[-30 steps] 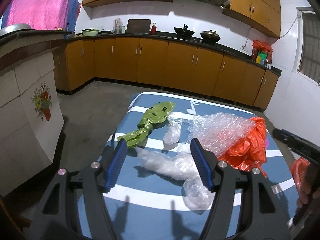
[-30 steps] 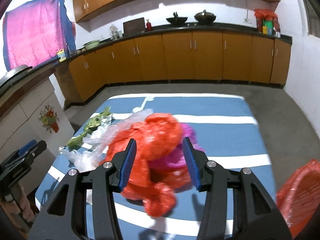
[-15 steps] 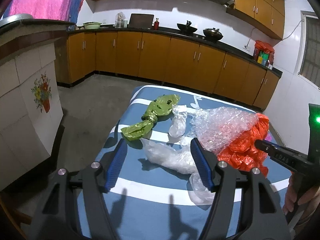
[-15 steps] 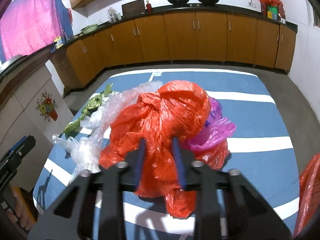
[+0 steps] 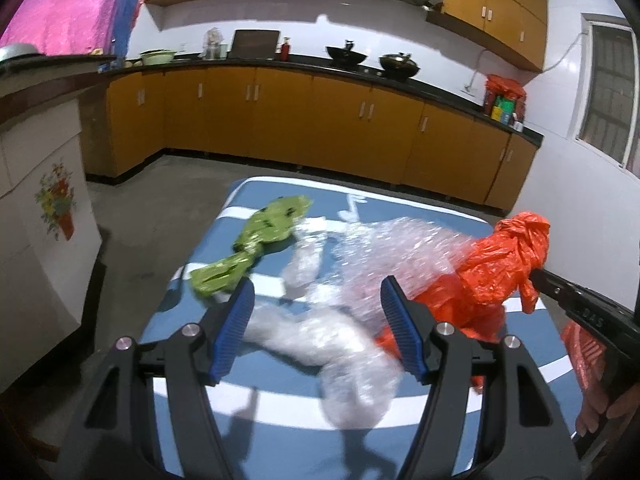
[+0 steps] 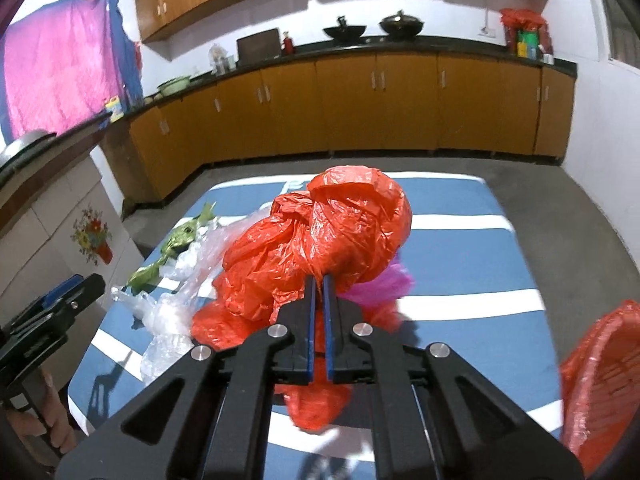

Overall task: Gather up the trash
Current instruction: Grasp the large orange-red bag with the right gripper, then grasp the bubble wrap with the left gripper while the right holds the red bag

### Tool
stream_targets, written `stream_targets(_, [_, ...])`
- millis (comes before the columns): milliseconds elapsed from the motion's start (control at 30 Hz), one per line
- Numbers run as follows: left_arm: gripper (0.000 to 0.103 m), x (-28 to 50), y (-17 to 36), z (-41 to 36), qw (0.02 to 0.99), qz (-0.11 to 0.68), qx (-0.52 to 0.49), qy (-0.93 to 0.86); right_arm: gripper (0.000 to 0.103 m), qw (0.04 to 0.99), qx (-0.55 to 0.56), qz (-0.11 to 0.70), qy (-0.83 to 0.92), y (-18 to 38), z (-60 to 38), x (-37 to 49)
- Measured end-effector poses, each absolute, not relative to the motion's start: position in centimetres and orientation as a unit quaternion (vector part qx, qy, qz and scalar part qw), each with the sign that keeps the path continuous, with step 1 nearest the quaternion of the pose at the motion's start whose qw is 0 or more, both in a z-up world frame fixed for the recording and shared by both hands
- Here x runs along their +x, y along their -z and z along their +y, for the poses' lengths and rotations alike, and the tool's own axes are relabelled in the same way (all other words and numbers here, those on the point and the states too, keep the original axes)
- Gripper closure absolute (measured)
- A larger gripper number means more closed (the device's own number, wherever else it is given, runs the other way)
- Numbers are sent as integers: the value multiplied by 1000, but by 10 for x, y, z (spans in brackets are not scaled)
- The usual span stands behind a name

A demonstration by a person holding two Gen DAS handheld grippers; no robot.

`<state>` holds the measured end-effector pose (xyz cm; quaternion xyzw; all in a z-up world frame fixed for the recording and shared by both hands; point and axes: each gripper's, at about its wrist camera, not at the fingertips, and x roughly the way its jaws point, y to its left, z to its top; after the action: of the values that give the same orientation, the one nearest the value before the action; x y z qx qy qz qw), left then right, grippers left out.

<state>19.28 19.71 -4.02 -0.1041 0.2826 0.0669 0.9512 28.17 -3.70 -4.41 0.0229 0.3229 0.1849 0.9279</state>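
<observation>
Crumpled trash lies on a blue table with white stripes [image 5: 280, 432] [image 6: 452, 256]. My right gripper [image 6: 319, 280] is shut on an orange plastic bag [image 6: 320, 232] [image 5: 496, 268], whose top is lifted off the table. Under the bag shows a pink plastic piece [image 6: 384, 286]. My left gripper [image 5: 316, 300] is open above the near left part of the table, with clear bubble wrap [image 5: 328, 340] [image 6: 168, 316] lying below and between its fingers, untouched. A green wrapper [image 5: 256, 248] [image 6: 168, 252] lies at the far left.
An orange mesh basket [image 6: 600, 384] [image 5: 584, 356] stands at the table's right. Wooden cabinets [image 5: 320, 128] line the far wall under a dark counter with pots. A tiled counter with a flower decal [image 5: 56, 200] is at the left. Grey floor surrounds the table.
My right gripper's jaws closed from open around the orange bag to pinching it, and the bag's top has risen. The left gripper shifted slightly, still open.
</observation>
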Motion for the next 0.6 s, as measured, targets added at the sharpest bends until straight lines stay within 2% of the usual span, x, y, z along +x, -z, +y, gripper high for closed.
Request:
stream_targets(500, [39, 262, 48, 104, 951, 304, -59, -13, 99, 939, 77, 321, -97, 48, -125, 272])
stream_targets(600, [43, 281, 54, 95, 946, 319, -45, -21, 99, 936, 85, 328, -92, 52, -133, 272])
